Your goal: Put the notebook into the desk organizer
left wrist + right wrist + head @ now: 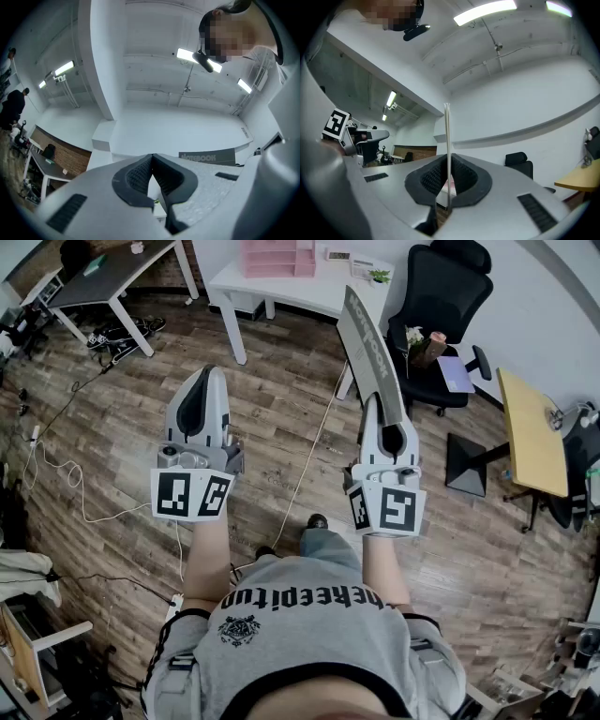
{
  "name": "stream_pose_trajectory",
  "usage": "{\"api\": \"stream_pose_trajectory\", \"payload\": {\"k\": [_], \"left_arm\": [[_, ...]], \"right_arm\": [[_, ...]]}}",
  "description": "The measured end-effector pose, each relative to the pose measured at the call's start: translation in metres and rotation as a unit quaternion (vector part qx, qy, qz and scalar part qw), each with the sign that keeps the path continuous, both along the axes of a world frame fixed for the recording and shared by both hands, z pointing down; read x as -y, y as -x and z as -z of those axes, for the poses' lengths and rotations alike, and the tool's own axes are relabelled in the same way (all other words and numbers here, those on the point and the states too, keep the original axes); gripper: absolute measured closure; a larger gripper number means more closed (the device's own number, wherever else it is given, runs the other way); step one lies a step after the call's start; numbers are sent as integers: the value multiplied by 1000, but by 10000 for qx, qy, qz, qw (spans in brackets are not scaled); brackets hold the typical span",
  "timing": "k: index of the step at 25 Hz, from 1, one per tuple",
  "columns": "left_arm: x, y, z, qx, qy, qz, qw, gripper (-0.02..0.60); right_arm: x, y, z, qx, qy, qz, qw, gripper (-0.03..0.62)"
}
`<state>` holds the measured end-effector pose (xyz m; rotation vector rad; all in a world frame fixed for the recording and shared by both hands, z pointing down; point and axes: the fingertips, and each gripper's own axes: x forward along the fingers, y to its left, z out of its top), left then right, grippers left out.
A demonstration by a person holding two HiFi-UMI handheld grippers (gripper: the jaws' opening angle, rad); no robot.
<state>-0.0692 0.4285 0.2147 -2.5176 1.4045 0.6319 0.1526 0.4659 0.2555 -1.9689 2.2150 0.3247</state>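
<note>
While the notebook (pixel 370 348) is standing clamped at its lower end in the right gripper (pixel 384 418), its long axis is pointing ahead toward the pink organizer (pixel 278 257) on the white desk (pixel 328 287), well apart and slightly left. The left gripper (pixel 208 381) is hanging closed, empty, alongside. The right gripper view is showing only the notebook's thin edge; the left gripper view is showing its grey printed cover.

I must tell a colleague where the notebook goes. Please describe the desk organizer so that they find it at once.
Find the white table at the top of the head view, left of the black office chair. The desk organizer stands on it: the only pink thing there, far larger than the small potted plant at the table's right end.
</note>
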Motion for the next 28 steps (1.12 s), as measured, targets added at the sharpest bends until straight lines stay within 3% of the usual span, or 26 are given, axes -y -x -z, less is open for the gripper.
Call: {"api": "stream_pose_trajectory", "payload": {"k": [16, 20, 24, 28], "left_arm": [[27, -33, -2, -13, -55, 203, 9998, 578], [36, -51, -1, -24, -122, 299, 9995, 578], [40, -69, -2, 20, -188, 395, 9990, 578], [41, -79, -5, -11, -167, 477, 9987, 578]], "right_arm": [[37, -32, 3, -36, -101, 191, 9998, 585], [50, -45, 4, -219, -164, 395, 9988, 586], [56, -62, 4, 196, -200, 800, 9964, 586], [64, -73, -1, 25, -221, 740, 9970, 586]]}}
